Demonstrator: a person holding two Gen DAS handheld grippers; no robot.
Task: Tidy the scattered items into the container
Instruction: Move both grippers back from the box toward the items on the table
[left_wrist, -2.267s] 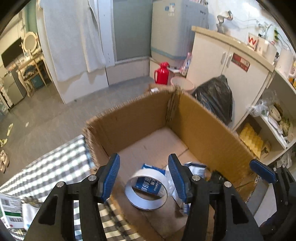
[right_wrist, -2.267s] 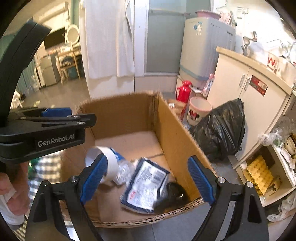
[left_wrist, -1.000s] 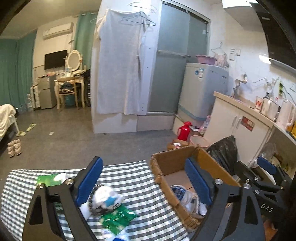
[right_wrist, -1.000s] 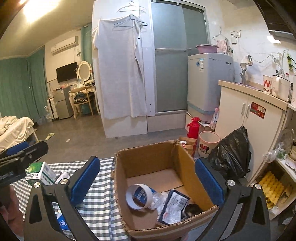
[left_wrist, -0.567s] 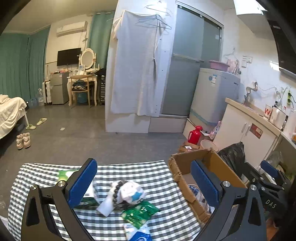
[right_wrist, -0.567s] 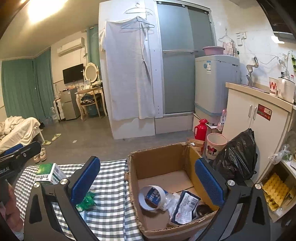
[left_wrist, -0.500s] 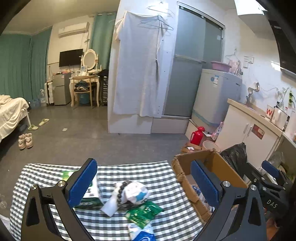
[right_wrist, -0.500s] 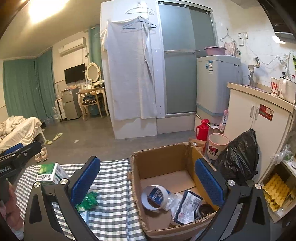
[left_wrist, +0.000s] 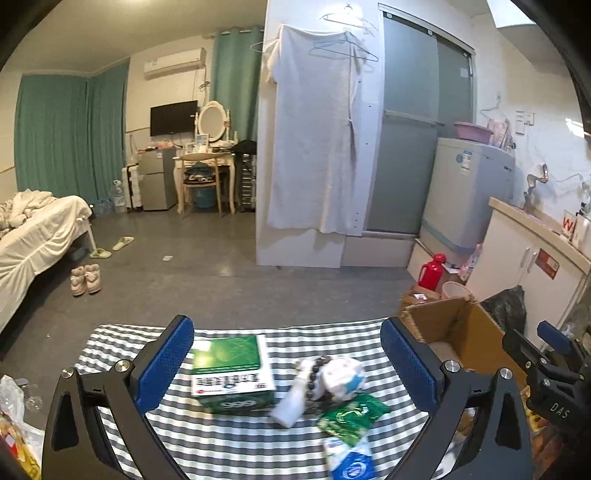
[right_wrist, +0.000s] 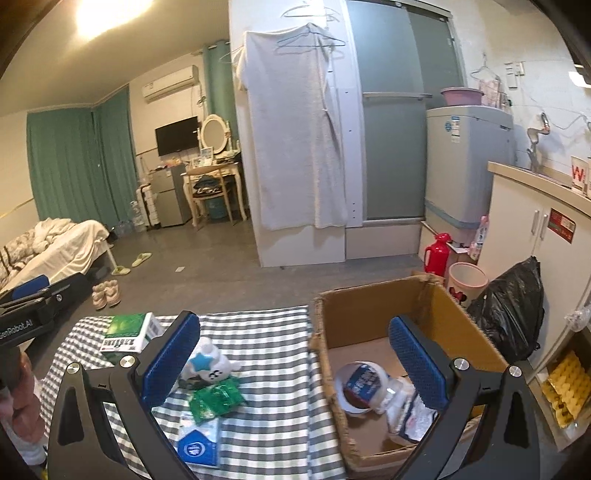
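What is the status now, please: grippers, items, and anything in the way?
Left gripper and right gripper open, empty. Green box, toy, packets on the cloth; tape roll in carton. Path clear.

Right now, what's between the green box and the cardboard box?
Right wrist view: between the green box and cardboard box lies the white plush toy, with the green packet nearer the camera, all on checked cloth.

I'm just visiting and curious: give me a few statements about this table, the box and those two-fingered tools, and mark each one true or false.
1. The green box lies on the checked cloth. True.
2. The cardboard box is empty. False: a tape roll and packets lie inside.
3. The left gripper is shut on the plush toy. False: its fingers stand wide open, holding nothing.
4. The right gripper is open. True.
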